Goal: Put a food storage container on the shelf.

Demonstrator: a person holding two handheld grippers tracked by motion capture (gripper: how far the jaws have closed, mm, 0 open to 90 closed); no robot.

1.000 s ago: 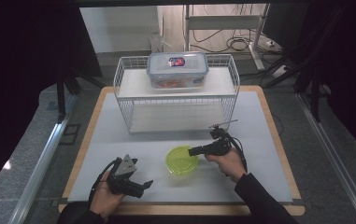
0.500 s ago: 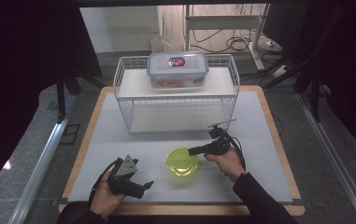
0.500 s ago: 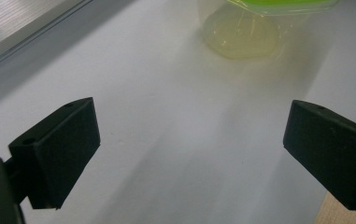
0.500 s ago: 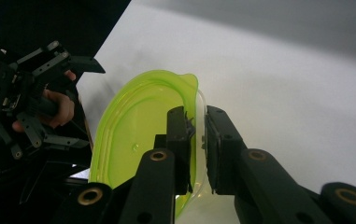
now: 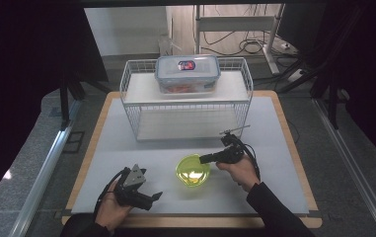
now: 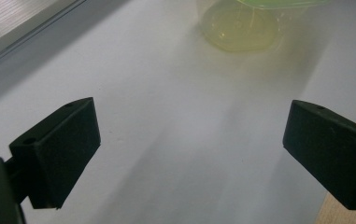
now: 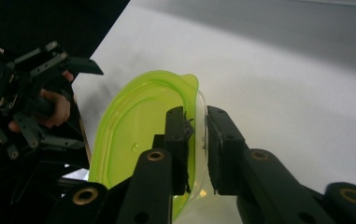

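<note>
— Left gripper (image 5: 152,196)? Held low in the left hand (image 5: 107,206), jaws spread wide with bare space between, pointing rightward.

— And the right gripper (image 5: 206,159)? Gripped by the right hand (image 5: 240,170), forearm angling in from bottom right, jaws nearly closed on a thin edge, pointing left.

— Touching it on both sides? Seemingly, though hard to confirm.

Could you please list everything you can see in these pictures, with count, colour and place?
bowl: one, translucent yellow-green, on the mat near the front, its rim pinched by the right tool
wire rack: one, white, two shelves, at the back of the mat
lidded container: one, clear with grey lid, on the rack's top shelf
mat: one, white, covering the wooden table
left tool: one, black, open, front left
right tool: one, black, shut on bowl
</note>
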